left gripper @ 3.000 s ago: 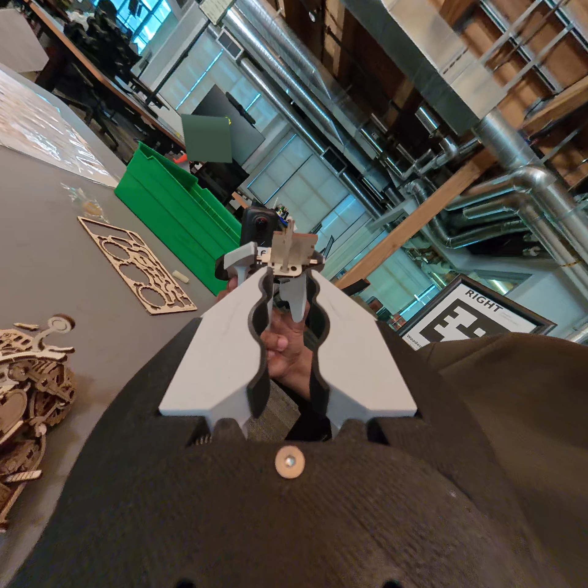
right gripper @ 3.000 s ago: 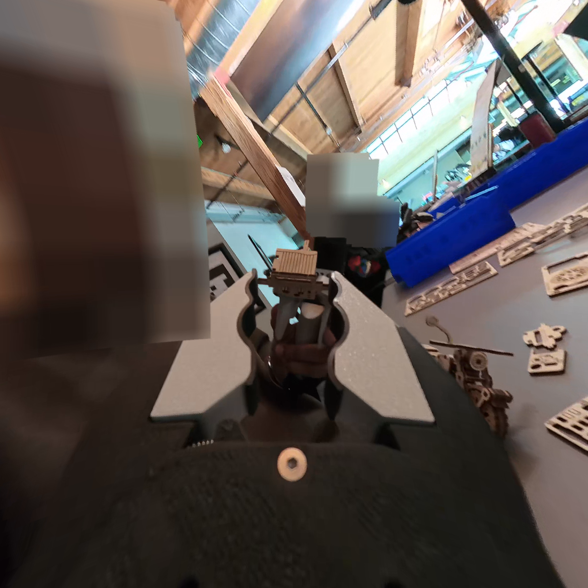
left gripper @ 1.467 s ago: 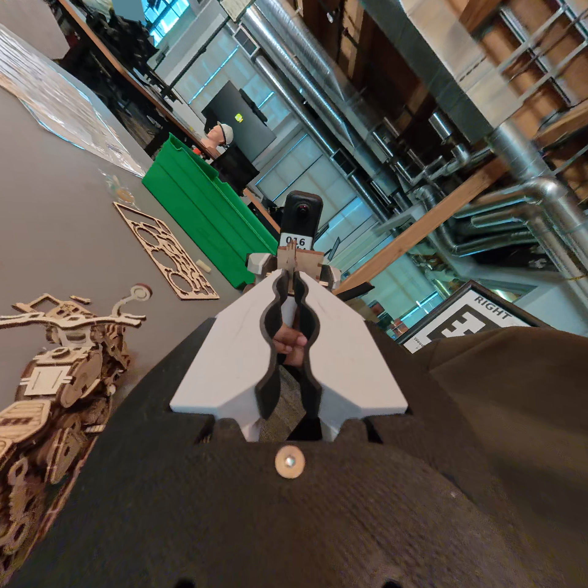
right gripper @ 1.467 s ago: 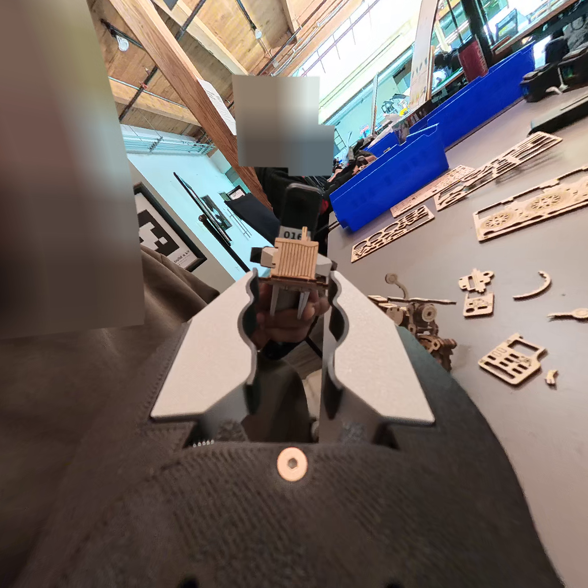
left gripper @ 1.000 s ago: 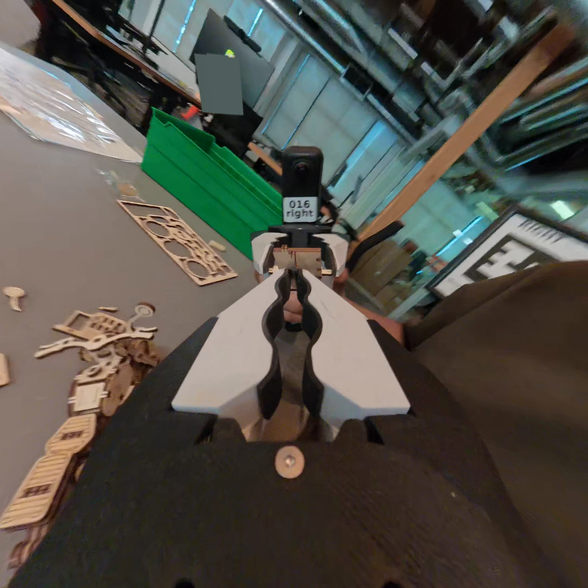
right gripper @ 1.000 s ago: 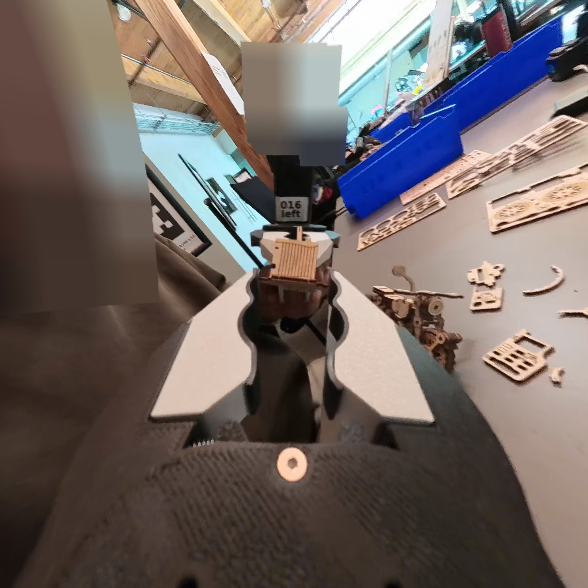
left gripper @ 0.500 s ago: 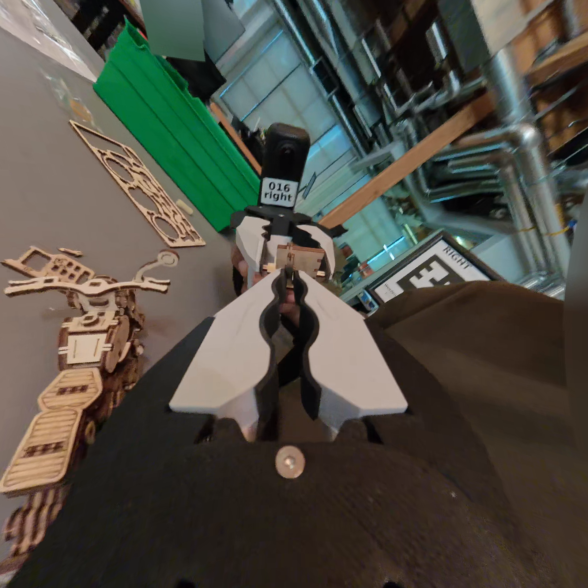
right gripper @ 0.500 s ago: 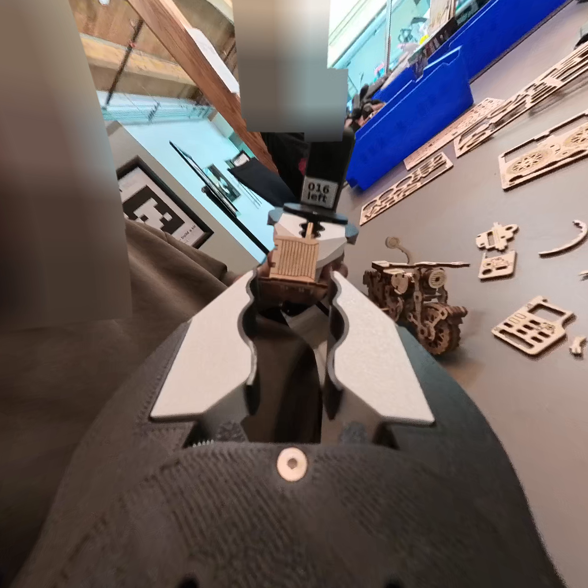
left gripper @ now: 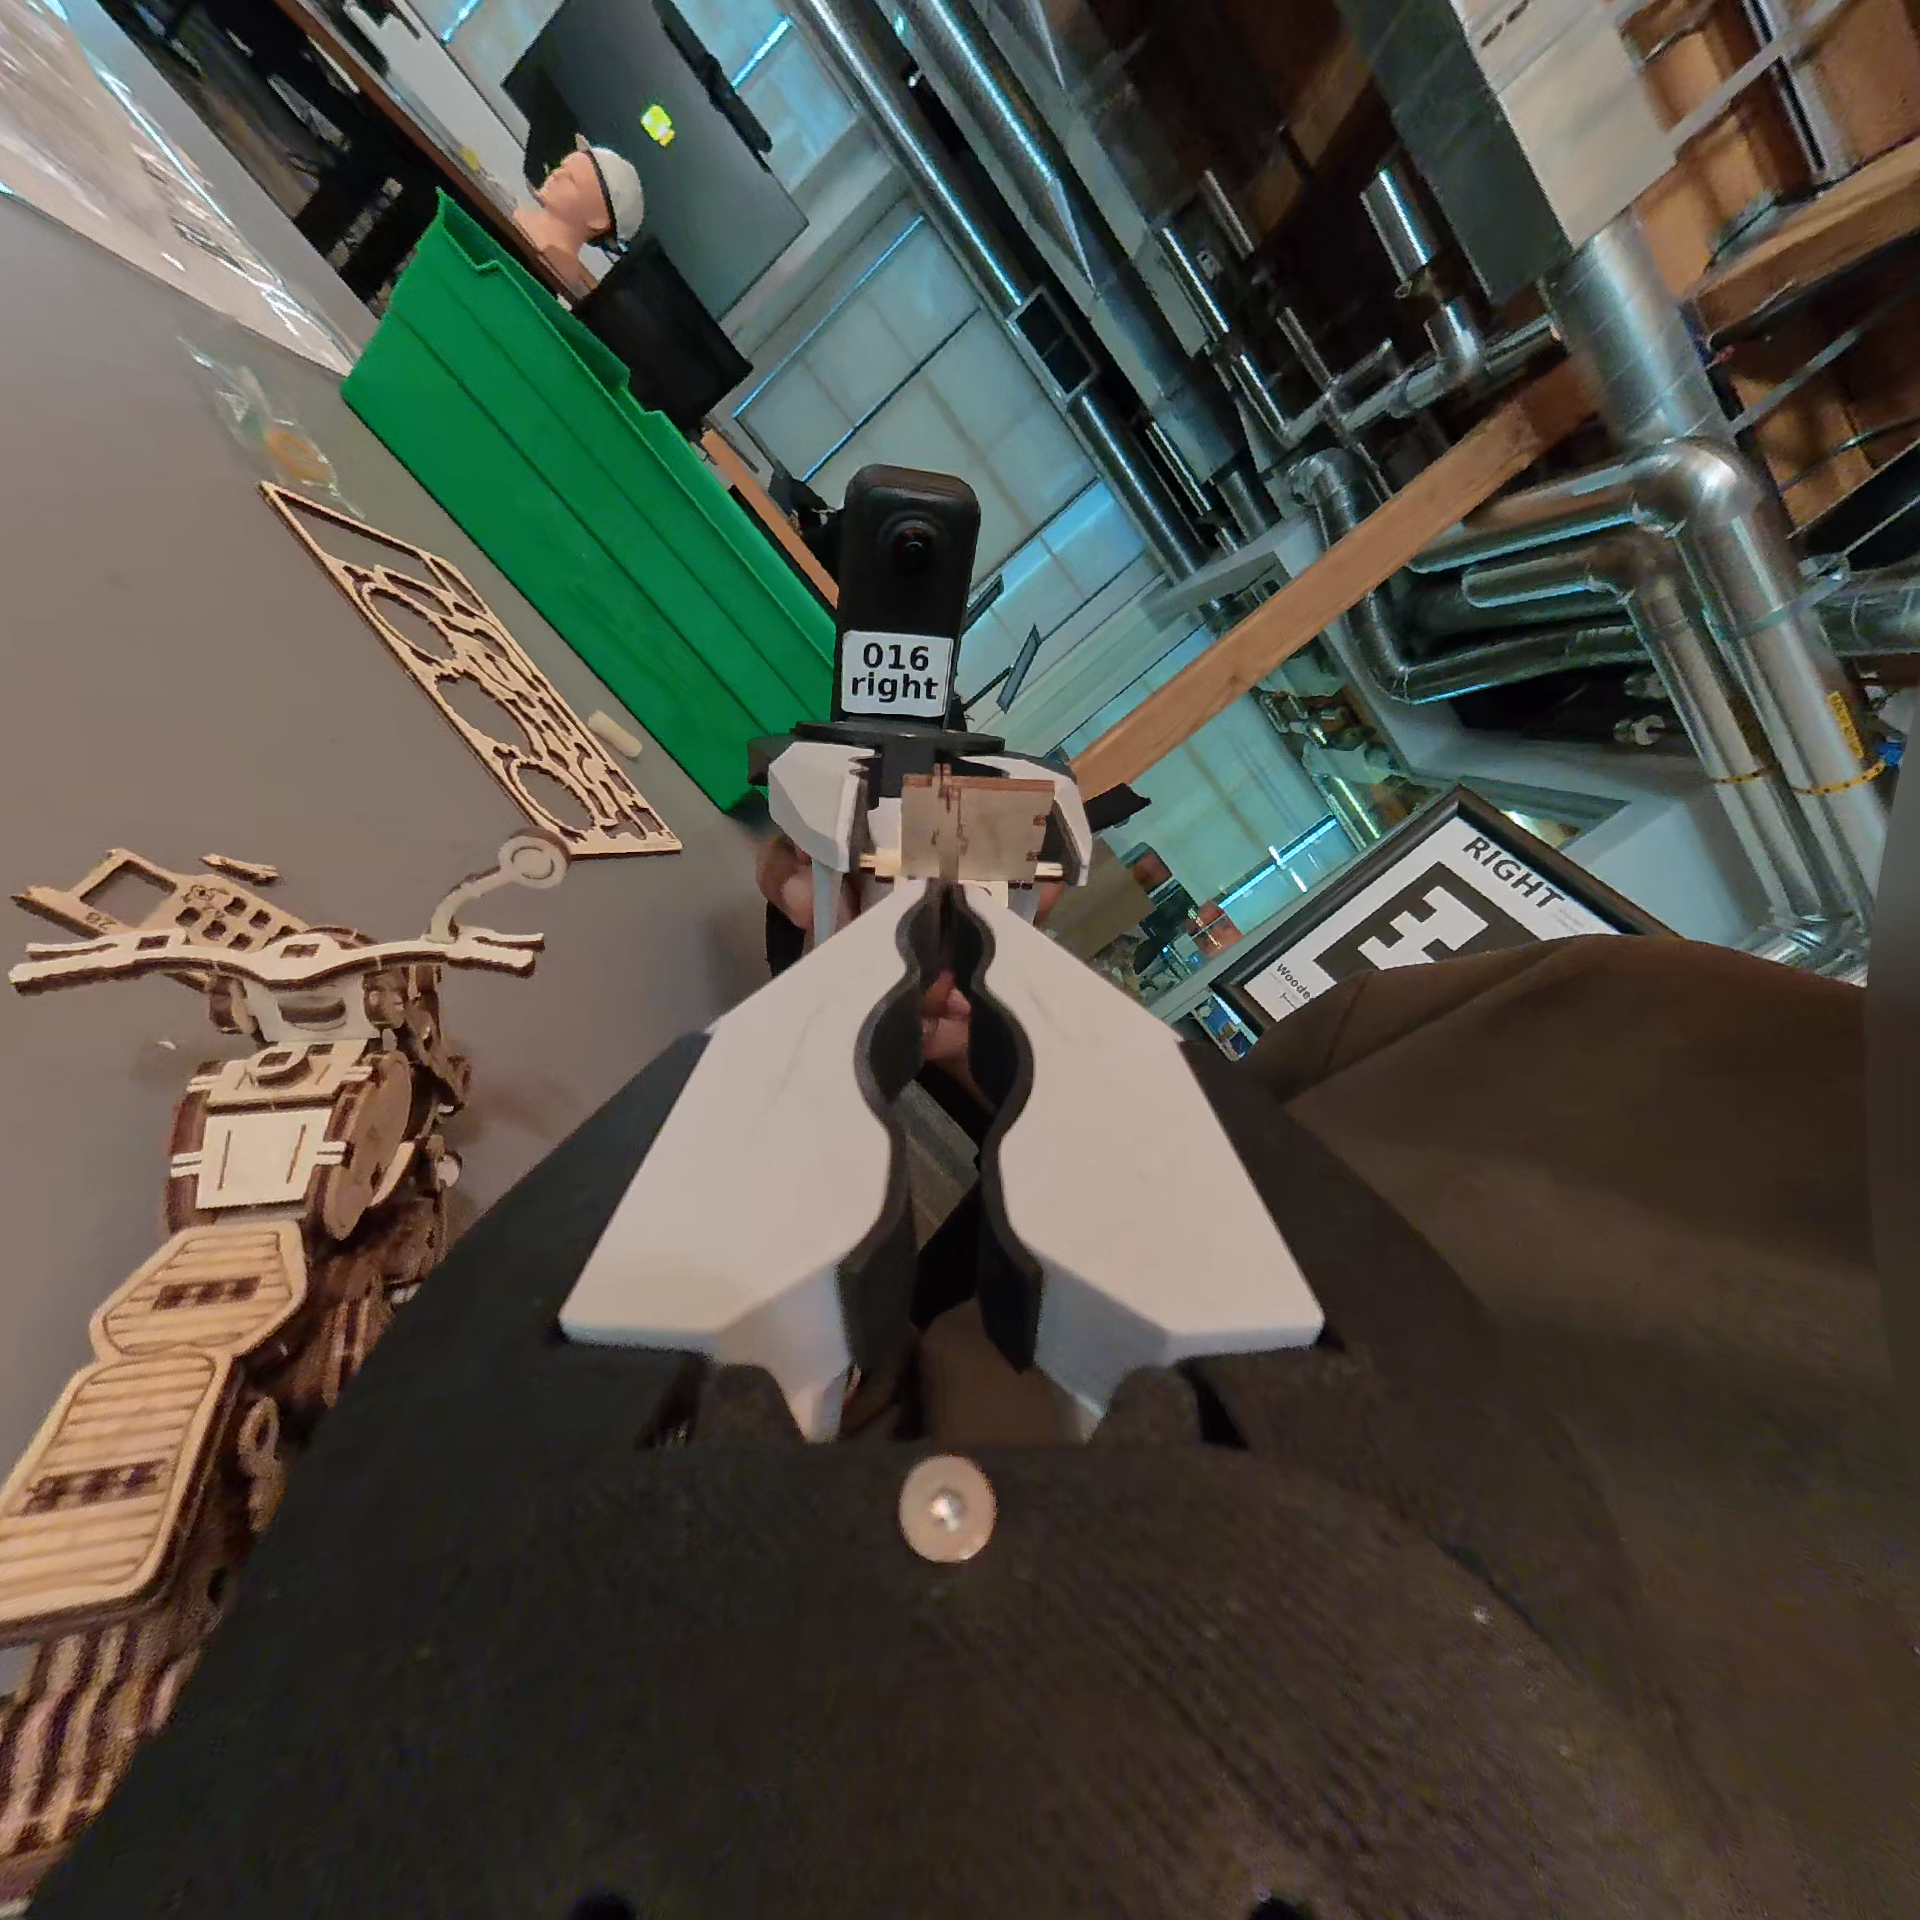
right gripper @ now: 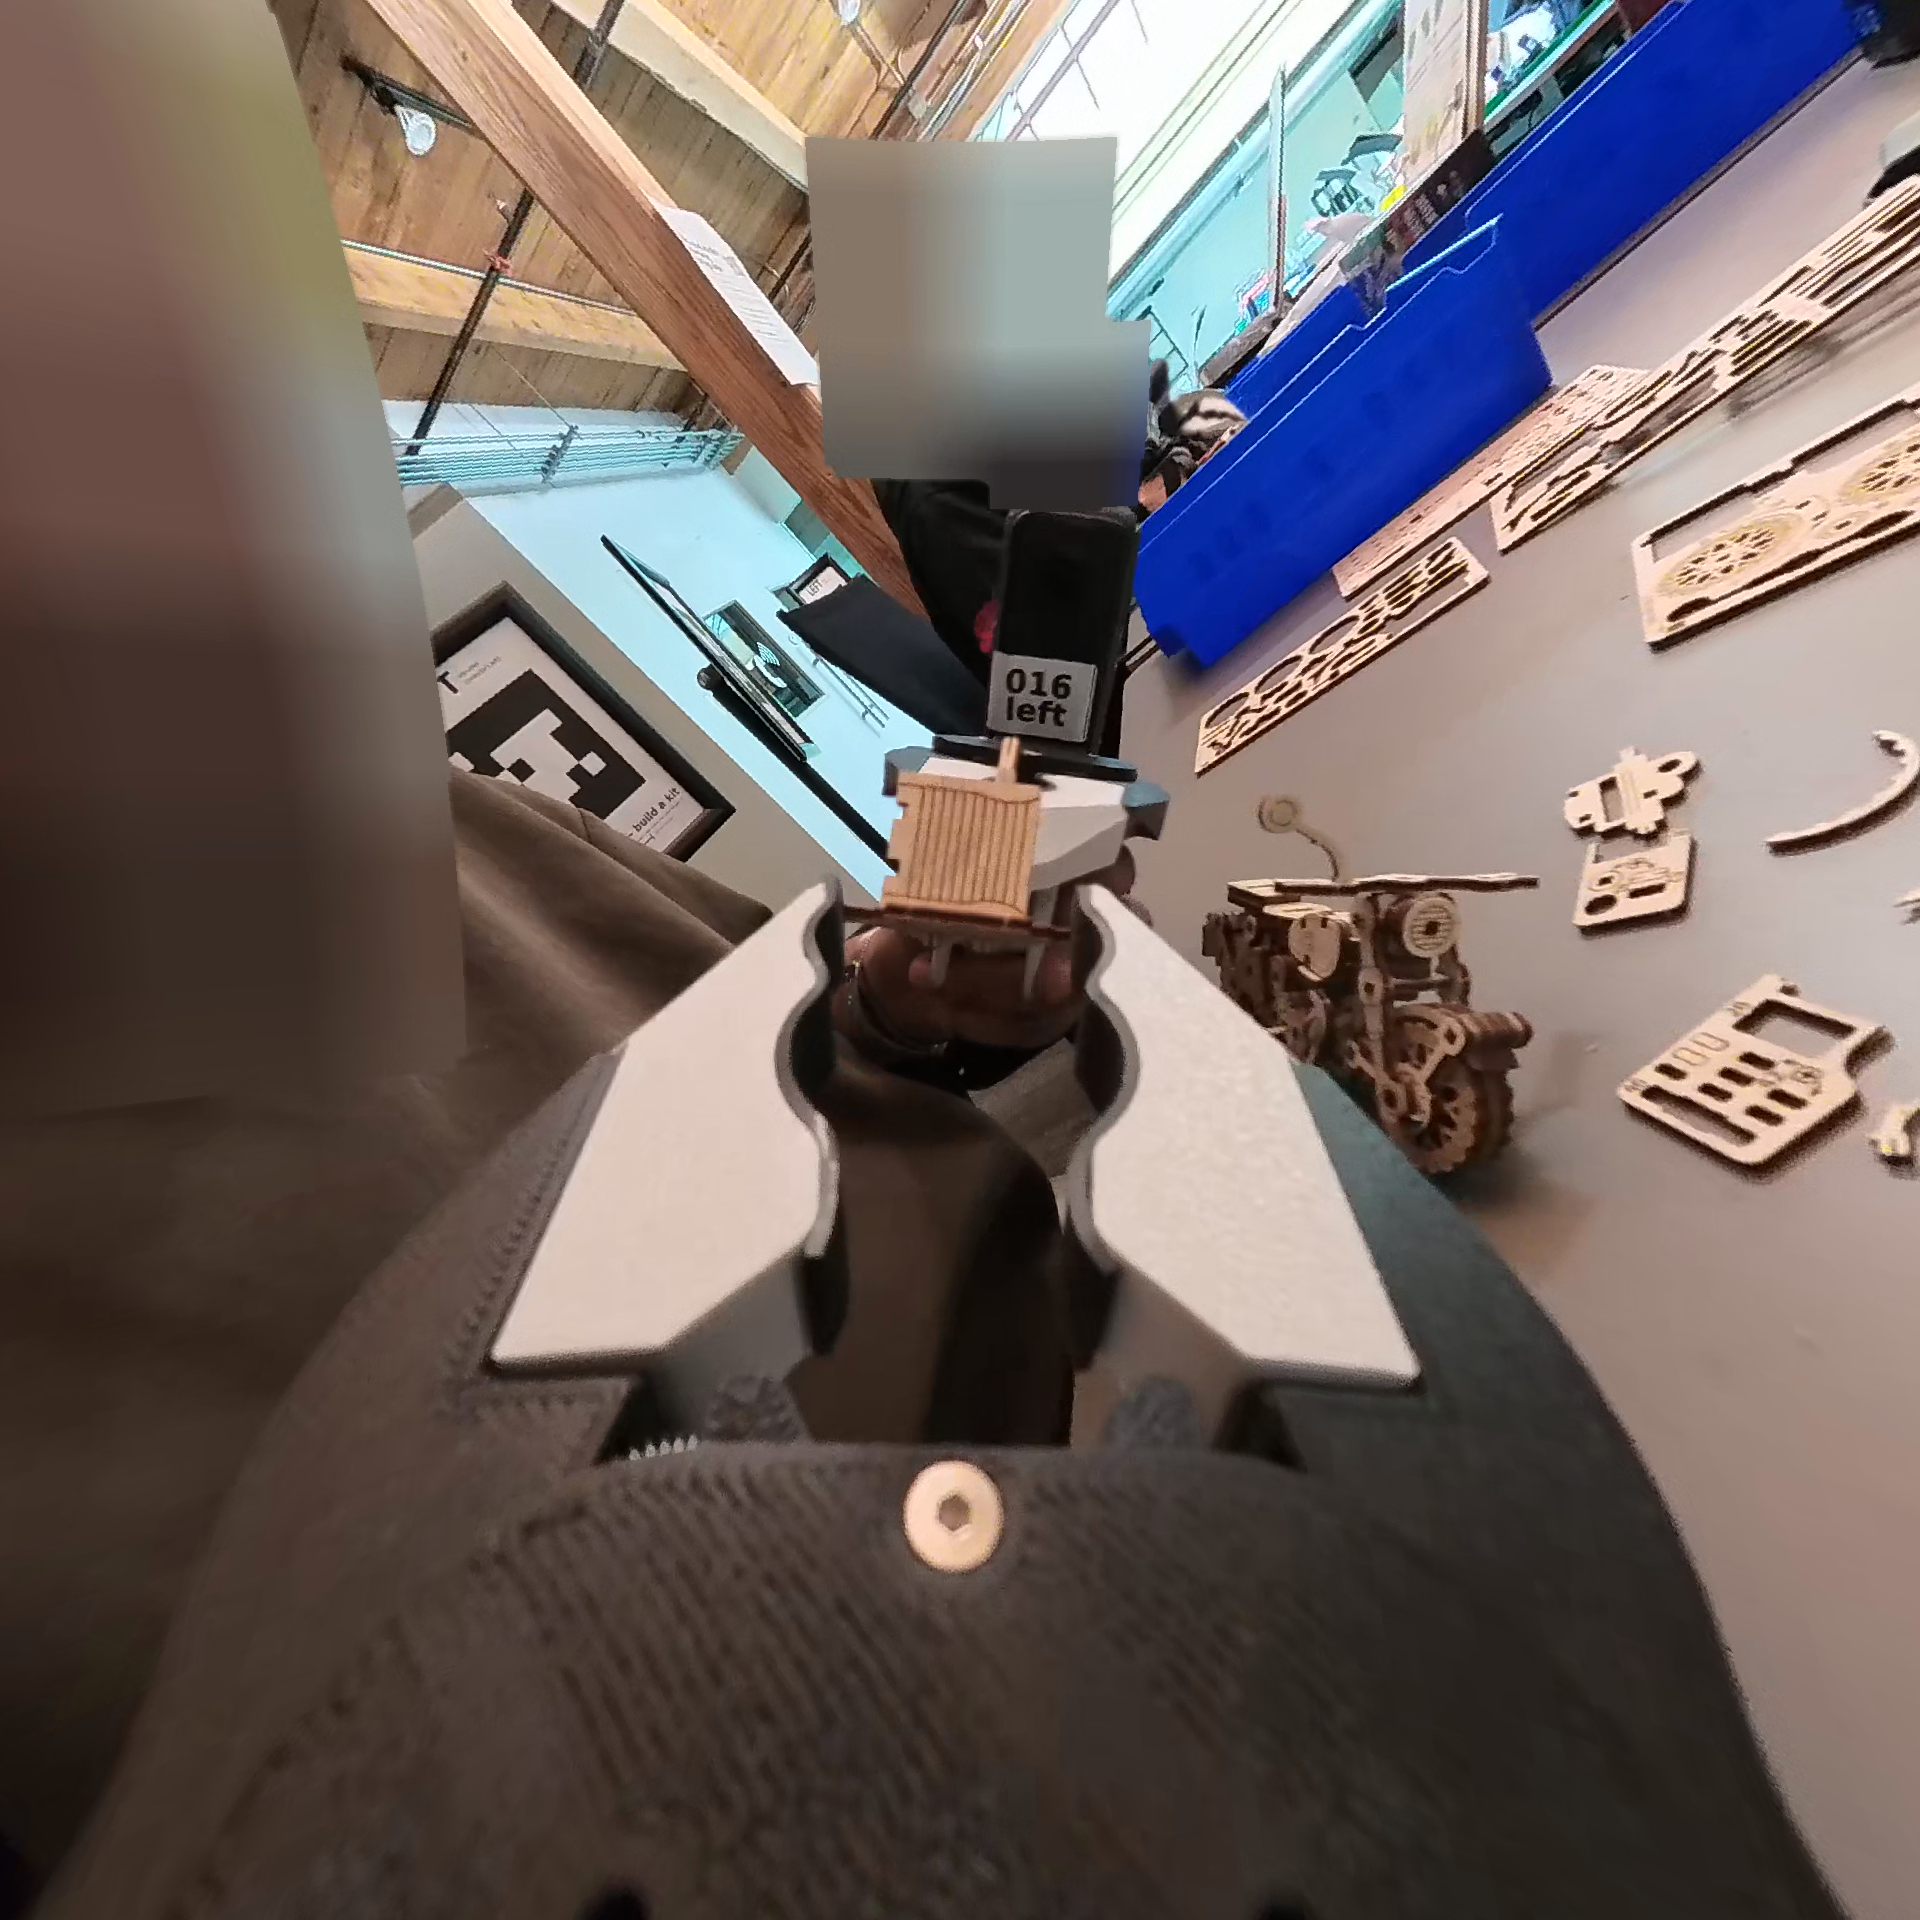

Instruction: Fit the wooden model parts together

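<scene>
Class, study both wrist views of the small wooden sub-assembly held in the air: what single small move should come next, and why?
Probably press the thin piece held by the left gripper a little further into the small wooden sub-assembly. The left jaws are shut on that thin piece, which already meets the block, while the right gripper holds the block wide across its sides, well above the table.

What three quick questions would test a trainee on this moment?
1. True or false: the wooden motorcycle is clamped in a gripper.
2. Which colour is the bin in the left wrist view? A blue, B green, C red.
3. Which gripper's fingers stand wider apart around the ribbed wooden part?

Key: 1 false, it stands on the table. 2 B. 3 the right gripper; the left gripper is nearly closed on a thin tab of the part.
</scene>
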Tool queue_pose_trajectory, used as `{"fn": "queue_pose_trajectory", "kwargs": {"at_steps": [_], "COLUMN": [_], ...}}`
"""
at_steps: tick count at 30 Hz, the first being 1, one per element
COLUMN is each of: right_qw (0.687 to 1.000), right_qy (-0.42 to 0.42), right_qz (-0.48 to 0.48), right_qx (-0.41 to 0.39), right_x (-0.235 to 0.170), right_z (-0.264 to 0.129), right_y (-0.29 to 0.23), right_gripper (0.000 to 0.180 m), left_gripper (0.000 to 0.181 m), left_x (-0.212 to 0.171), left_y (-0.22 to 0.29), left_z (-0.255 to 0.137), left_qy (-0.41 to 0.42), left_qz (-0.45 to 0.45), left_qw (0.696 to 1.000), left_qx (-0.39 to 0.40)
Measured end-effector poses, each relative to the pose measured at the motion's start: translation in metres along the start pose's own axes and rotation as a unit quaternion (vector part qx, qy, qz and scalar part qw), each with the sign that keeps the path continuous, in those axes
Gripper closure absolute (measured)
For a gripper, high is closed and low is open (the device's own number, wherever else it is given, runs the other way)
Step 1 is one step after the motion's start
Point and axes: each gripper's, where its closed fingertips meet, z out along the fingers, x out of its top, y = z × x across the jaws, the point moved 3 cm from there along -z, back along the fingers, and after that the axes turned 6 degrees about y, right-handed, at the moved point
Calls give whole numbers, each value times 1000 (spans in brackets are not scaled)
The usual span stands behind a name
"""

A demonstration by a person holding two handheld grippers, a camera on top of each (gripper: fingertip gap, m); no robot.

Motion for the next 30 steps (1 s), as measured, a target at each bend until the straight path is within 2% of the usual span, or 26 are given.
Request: {"fn": "queue_pose_trajectory", "kwargs": {"at_steps": [7,10,12,18,23,27,30], "right_qw": [1000,1000,1000,1000,998,995,995], "right_qy": [-3,-7,-8,-2,31,63,74], "right_qz": [4,6,9,6,-10,3,20], "right_qx": [0,-2,1,-6,-44,-73,-70], "right_x": [-1,-2,-3,-3,5,7,4], "right_z": [0,1,1,3,0,-2,4], "right_y": [1,2,2,4,13,19,18], "right_gripper": [136,136,136,135,113,131,134], "left_gripper": [180,174,180,181,181,181,181], "left_x": [-1,-2,-3,0,16,23,22], "left_y": [-2,0,-1,-2,-4,-3,0], "left_z": [-1,1,1,-1,-10,-15,-13], "left_qy": [2,0,0,8,71,103,117], "left_qz": [-8,-7,-1,15,56,83,98], "left_qw": [1000,1000,1000,1000,995,989,985], "left_qx": [-3,-12,-4,8,44,67,74]}}
